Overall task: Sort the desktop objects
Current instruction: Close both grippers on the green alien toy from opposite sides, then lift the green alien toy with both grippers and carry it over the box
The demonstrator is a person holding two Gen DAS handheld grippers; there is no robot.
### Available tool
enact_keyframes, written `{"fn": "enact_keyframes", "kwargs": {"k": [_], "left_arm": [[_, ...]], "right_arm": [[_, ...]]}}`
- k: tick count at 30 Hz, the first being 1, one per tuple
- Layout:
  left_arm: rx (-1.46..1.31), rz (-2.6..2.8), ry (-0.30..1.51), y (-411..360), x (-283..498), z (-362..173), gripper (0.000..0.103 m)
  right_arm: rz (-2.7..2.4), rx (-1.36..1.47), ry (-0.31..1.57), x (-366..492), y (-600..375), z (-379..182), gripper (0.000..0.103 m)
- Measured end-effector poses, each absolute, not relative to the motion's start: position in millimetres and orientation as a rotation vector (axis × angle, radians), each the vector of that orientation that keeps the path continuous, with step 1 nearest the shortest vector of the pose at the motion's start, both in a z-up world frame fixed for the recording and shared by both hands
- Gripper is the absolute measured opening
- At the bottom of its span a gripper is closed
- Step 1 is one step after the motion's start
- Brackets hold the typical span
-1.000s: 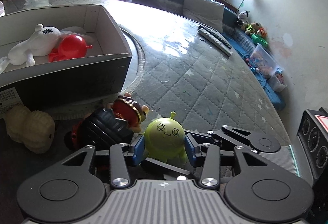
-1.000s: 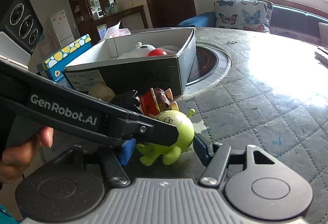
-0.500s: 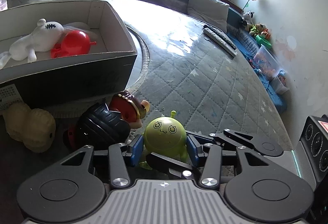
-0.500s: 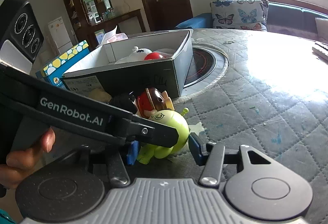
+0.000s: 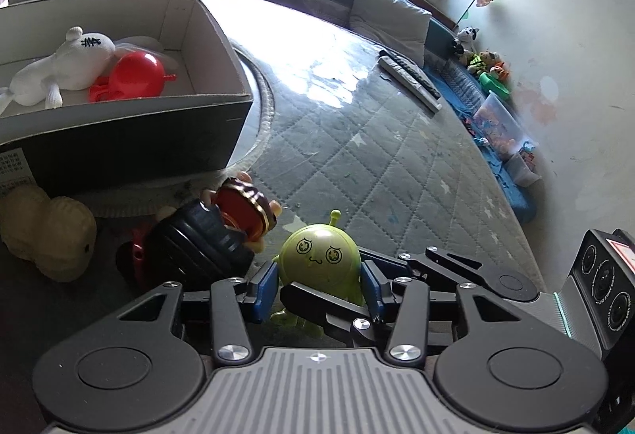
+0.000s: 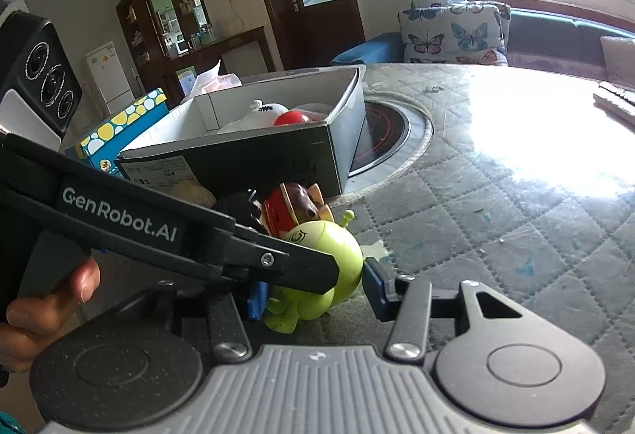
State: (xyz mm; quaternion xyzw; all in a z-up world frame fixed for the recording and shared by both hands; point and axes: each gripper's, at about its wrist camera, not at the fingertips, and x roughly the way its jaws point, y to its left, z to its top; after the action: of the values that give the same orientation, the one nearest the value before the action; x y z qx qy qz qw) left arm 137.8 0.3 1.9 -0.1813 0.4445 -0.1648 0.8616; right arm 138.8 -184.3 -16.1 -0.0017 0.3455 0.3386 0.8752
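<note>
My right hand-held gripper (image 6: pixel 313 295) is closing on the green toy (image 6: pixel 321 267), its blue pads either side of the round body. My left hand-held gripper (image 5: pixel 317 287) brackets the same toy (image 5: pixel 319 259), pads wide and just beside it, not clearly pressing. The toy stands on the desk (image 5: pixel 377 176), beside the black toy (image 5: pixel 198 247), in front of the box (image 5: pixel 131 140). I judge one grip should win: squeeze centred, free the other, then lift straight up.
</note>
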Motion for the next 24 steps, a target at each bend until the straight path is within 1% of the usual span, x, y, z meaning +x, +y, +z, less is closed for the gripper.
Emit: {"fn": "enact_keyframes", "kwargs": {"k": [13,24], "left_arm": [[-0.41,-0.338,0.815,21.6,126.3,38.3,0.048],[-0.432,-0.251,0.696,76.6,141.7,74.4,0.048]], "right_arm": [[0.734,-0.055,0.614,133.7,-168.5,24.8,0.049],[0.822,-0.122,0.514,162.0,-109.7,63.2,0.049]]}}
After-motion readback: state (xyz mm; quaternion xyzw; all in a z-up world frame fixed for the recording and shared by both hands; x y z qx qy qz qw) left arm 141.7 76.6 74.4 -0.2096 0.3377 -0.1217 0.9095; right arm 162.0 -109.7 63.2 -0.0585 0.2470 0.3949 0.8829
